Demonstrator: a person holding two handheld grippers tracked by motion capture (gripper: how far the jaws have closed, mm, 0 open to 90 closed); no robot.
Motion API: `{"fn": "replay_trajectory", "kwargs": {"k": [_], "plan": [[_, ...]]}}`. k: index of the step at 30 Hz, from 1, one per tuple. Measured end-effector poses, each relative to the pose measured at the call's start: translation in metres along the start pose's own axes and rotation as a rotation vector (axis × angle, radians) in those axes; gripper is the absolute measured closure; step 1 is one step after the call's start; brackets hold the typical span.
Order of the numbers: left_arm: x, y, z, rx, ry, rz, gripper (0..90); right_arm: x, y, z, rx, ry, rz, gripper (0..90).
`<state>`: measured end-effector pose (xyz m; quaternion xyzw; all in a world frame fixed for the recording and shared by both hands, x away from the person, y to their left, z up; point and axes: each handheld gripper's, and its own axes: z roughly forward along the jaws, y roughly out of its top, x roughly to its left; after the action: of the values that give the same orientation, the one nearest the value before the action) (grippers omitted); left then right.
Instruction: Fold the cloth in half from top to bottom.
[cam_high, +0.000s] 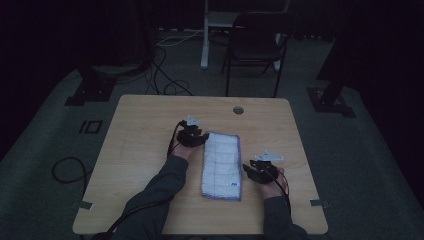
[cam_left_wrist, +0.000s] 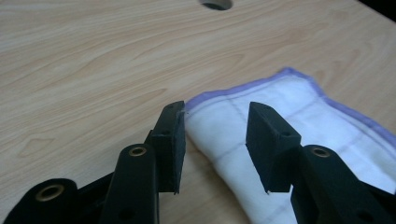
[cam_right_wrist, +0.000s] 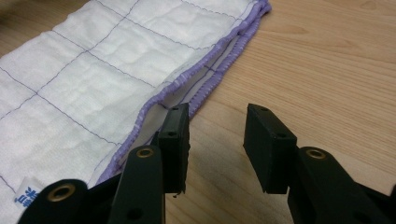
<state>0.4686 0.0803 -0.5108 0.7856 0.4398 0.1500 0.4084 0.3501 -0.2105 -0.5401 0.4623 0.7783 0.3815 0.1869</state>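
A folded white cloth (cam_high: 222, 165) with thin grid lines and a purple hem lies lengthwise in the middle of the wooden table (cam_high: 150, 125). My left gripper (cam_high: 201, 138) sits at the cloth's far left corner. In the left gripper view the gripper (cam_left_wrist: 215, 111) is open, and the corner of the cloth (cam_left_wrist: 299, 116) lies between the jaws with neither pad pressing it. My right gripper (cam_high: 249, 170) rests by the cloth's near right edge. In the right gripper view the gripper (cam_right_wrist: 217, 113) is open beside the layered hem of the cloth (cam_right_wrist: 93, 79), with bare wood between the jaws.
A round cable hole (cam_high: 238, 110) is set in the table's far side. A small label (cam_high: 233, 184) marks the cloth's near right corner. Beyond the table stand a dark chair (cam_high: 257, 40) and a white post (cam_high: 204, 35), with cables (cam_high: 165, 75) on the floor.
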Motion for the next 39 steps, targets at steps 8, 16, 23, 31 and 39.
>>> {"fn": "replay_trajectory", "kwargs": {"k": [8, 16, 23, 31, 39], "plan": [[0.004, 0.0, 0.023, 0.053, 0.022, -0.056, 56.9, -0.001, 0.0, -0.001, -0.005, 0.001, 0.002, 60.9], [0.005, -0.002, 0.038, 0.1, 0.045, -0.056, 56.8, -0.002, 0.0, -0.002, -0.009, 0.001, 0.007, 60.9], [0.002, -0.002, 0.04, 0.1, 0.055, -0.006, 61.1, -0.003, 0.002, -0.001, -0.019, 0.0, 0.008, 60.9], [0.002, 0.001, 0.04, 0.13, 0.017, -0.041, 81.2, -0.004, 0.013, -0.002, -0.045, -0.02, -0.013, 60.9], [-0.002, 0.002, 0.04, 0.141, 0.035, -0.02, 85.4, -0.007, 0.036, 0.012, -0.066, -0.021, -0.019, 61.1]]}}
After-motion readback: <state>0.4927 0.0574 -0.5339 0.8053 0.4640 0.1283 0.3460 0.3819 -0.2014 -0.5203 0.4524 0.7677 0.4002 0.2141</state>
